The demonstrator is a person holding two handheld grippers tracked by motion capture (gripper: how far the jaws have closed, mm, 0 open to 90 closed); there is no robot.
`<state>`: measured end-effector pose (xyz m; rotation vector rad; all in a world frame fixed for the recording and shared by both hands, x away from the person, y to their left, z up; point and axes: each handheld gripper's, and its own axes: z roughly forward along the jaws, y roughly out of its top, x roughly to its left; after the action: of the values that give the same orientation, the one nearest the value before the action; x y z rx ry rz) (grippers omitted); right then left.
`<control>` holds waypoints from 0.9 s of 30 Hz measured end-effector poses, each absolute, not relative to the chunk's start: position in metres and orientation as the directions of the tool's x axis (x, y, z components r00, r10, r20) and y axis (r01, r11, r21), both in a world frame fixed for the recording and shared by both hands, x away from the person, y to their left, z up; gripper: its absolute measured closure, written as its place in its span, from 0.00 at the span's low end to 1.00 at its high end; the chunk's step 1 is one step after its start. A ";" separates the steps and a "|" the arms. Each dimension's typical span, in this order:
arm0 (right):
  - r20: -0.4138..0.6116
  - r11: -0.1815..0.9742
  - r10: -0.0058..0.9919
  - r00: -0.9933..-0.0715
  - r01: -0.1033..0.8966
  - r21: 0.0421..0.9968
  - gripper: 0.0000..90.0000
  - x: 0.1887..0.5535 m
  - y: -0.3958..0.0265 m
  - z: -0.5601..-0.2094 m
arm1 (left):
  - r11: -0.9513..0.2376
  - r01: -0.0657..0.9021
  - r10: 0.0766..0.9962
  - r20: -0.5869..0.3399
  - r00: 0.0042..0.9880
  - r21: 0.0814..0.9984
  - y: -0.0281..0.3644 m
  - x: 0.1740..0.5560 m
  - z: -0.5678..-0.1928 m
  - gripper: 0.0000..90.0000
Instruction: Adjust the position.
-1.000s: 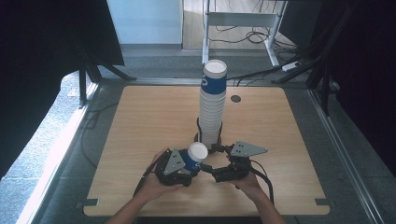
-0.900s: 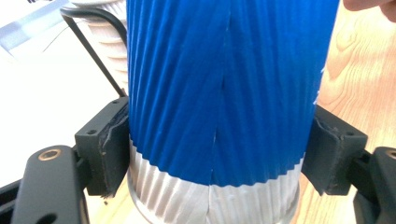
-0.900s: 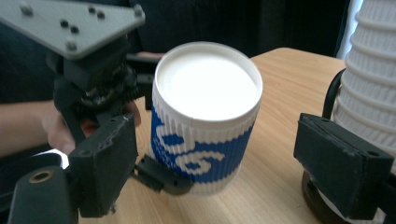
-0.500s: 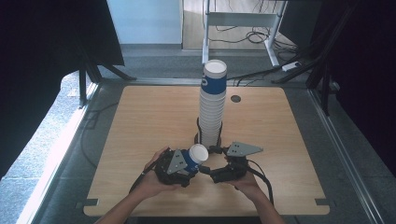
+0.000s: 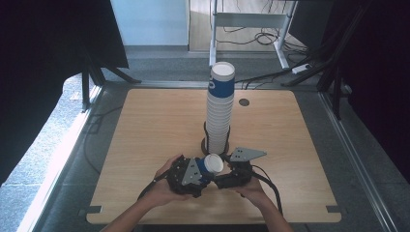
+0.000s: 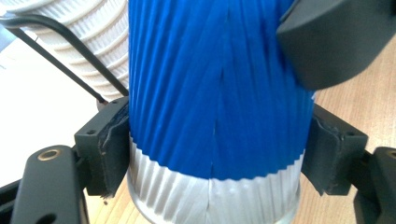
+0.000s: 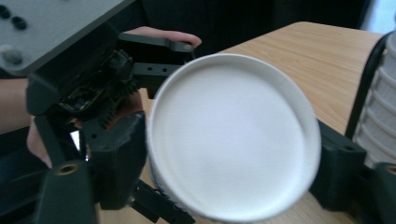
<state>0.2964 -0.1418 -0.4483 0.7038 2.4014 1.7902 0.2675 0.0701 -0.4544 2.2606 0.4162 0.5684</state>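
- High view: I have 1 blue-and-white paper cup (image 5: 212,166) held between the 2 tools near the middle of the tabletop's near edge. The left gripper (image 5: 193,175) clasps it from the left side; the right gripper (image 5: 223,180) meets it from the right. The cup is tilted, its white round end facing up and toward the camera. Just behind it stands 1 tall stack of cups (image 5: 220,108) in a black wire holder (image 5: 207,140), at the tabletop (image 5: 145,125) centre. I judge the cup is kept low and close to the stack's foot because it belongs to that stack.
- Left gripper view: The left tool's 2 jaws press on opposite sides of the cup, at the line where blue ribbing meets the white band, so this claw is clenched on the cup. 1 jaw of the other tool overlaps the cup at upper right. The ribbed stack and a wire of the holder sit at upper left. This view gives the contact at the pads, which the high view is too small to show.
- Right gripper view: The cup's white end fills the space between the right tool's jaws; both pads flank it closely, yet whether they actually squeeze it I cannot tell. The left tool and the hand (image 7: 163,35) holding it sit behind.
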 end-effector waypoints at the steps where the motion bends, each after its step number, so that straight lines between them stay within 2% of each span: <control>1: 0.212 0.220 0.395 -0.894 0.316 0.923 0.27 0.296 -0.142 -0.448 | -0.663 0.120 0.455 0.270 0.849 0.739 0.070 0.268 -0.454 0.22; 12: 0.220 0.208 0.398 -0.891 0.321 0.924 0.31 0.298 -0.144 -0.451 | -0.638 0.147 0.479 0.240 0.844 0.756 0.068 0.271 -0.457 0.16; 15: 0.229 0.189 0.403 -0.886 0.326 0.926 0.31 0.299 -0.147 -0.450 | -0.612 0.176 0.507 0.212 0.835 0.771 0.068 0.271 -0.458 0.05; 18: 0.234 0.167 0.409 -0.882 0.324 0.931 0.31 0.299 -0.151 -0.447 | -0.565 0.201 0.539 0.174 0.824 0.800 0.070 0.271 -0.461 0.01; 22: 0.248 0.136 0.413 -0.876 0.328 0.935 0.31 0.300 -0.157 -0.444 | -0.465 0.245 0.576 0.080 0.813 0.851 0.075 0.270 -0.469 0.00; 27: 0.253 0.110 0.422 -0.871 0.326 0.939 0.31 0.301 -0.163 -0.441 | -0.283 0.318 0.586 -0.099 0.804 0.905 0.080 0.273 -0.484 0.00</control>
<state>0.3013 -0.1633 -0.4415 0.7705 2.2811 1.8953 0.2728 0.0797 -0.4843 1.8912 0.6835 0.3042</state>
